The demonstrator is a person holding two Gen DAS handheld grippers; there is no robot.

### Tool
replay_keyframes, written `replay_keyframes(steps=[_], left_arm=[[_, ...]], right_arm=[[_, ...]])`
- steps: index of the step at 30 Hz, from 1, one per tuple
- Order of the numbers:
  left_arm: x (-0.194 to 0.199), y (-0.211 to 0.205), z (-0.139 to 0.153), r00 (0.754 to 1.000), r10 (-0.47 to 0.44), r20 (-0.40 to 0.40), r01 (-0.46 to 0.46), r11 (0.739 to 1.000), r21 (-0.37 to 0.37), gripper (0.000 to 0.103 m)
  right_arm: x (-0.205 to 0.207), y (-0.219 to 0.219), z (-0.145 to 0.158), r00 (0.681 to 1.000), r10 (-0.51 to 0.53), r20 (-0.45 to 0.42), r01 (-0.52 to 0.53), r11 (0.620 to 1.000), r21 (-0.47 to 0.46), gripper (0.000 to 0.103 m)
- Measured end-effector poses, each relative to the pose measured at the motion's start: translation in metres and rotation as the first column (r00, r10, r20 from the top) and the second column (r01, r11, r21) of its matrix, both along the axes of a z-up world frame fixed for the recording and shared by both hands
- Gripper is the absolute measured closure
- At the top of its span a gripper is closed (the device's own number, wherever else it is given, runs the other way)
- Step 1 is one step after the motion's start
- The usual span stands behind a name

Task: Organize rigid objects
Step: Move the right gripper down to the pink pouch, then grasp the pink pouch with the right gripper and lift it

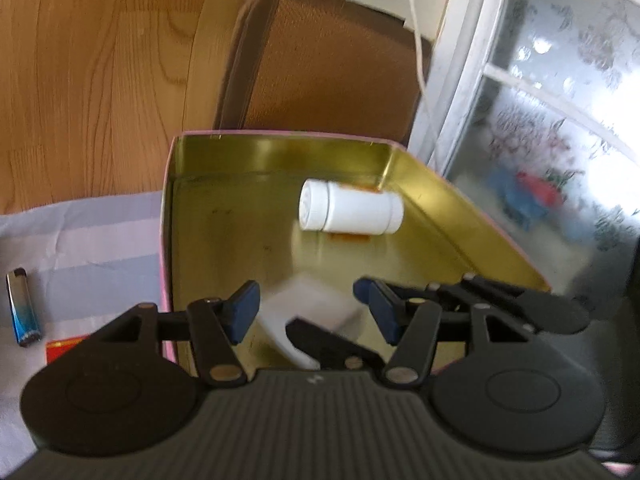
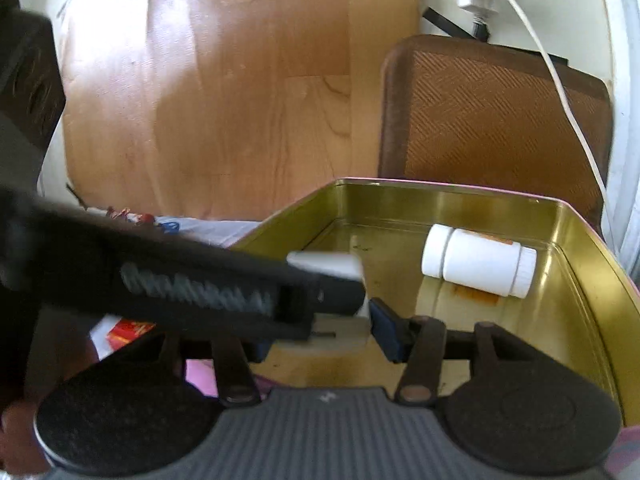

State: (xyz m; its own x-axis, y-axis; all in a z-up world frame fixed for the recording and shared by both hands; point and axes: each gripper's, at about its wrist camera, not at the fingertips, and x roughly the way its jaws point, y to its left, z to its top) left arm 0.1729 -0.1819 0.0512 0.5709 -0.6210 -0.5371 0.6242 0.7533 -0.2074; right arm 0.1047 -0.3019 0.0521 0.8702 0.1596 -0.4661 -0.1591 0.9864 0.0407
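Observation:
A gold tin box with a pink rim (image 1: 460, 200) (image 2: 592, 248) holds a white pill bottle (image 1: 352, 209) (image 2: 478, 266) lying on its side. A blurred white box-like object (image 1: 308, 316) (image 2: 340, 268) lies in the tin's near end. My left gripper (image 1: 306, 300) is open above the tin, the white object below and between its fingers; I cannot tell if they touch. My right gripper (image 2: 320, 328) is partly hidden behind the left gripper's body, which crosses the right wrist view; its right finger (image 2: 386, 330) sits against the white object.
A blue lighter (image 1: 22, 306) and a red packet (image 1: 64, 350) (image 2: 128, 330) lie on the pale cloth left of the tin. A brown cushioned chair (image 1: 328, 64) (image 2: 496, 120) stands behind. A white cable (image 2: 560, 80) hangs at the right. Wooden floor lies beyond.

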Motion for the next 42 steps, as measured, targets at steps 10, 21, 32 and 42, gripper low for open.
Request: replay_keyframes(steps=[10,21,32,42], left_arm=[[-0.071,0.112,0.041,0.995,0.031,0.094,-0.011,0.978,-0.208,0.039],[-0.089,0.301,-0.032,0.8,0.589,0.116,-0.587,0.808,-0.058,0.037],[-0.087,0.314,-0.031,0.813,0.576,0.084,-0.55,0.808,-0.213,0.035],[-0.086,0.326,-0.036,0.835,0.548,0.049,-0.517,0.812,-0.271,0.035]], right_arm=[[-0.054,0.024,0.025,0.985,0.002,0.173,-0.002,1.0,-0.001,0.047],[-0.012,0.141,0.003,0.909,0.393,-0.141,-0.308,0.86,0.407,0.065],[0.072,0.194,-0.034,0.884,0.336,-0.325,-0.092,0.807,0.584,0.092],[-0.017,0.127,0.019,0.926,0.34,-0.164,-0.255,0.884,0.391,0.096]])
